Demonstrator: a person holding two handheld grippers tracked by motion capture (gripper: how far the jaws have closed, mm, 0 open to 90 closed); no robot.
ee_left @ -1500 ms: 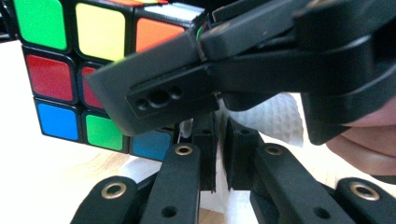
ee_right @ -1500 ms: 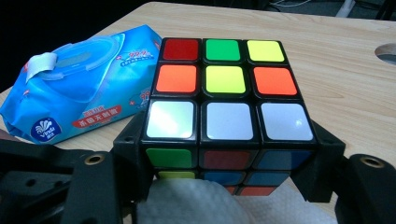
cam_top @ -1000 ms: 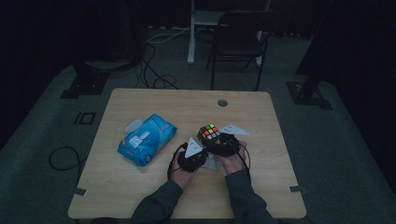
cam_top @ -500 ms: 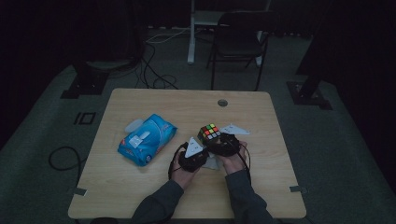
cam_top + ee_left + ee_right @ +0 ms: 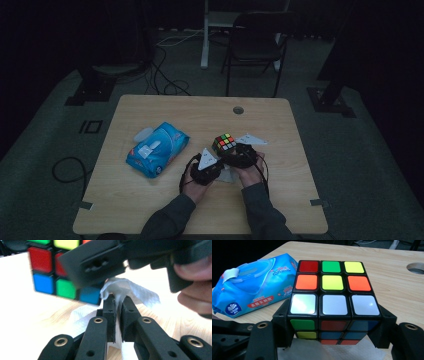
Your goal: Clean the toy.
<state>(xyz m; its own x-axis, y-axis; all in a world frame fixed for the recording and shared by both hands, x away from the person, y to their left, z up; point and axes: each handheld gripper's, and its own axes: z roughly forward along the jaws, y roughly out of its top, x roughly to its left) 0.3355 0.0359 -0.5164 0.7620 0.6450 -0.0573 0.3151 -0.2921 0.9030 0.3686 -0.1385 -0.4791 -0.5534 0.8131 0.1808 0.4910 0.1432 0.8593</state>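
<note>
Gripper right (image 5: 332, 340) clamps your cube (image 5: 332, 300), left gripper (image 5: 117, 307) pinches the wipe (image 5: 130, 290); next, rub it across a face.

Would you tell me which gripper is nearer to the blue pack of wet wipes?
Left. The left gripper, pinching a white wipe, sits just right of the wet wipes pack. The right gripper, clamped on the puzzle cube, lies farther right, beyond it.
</note>
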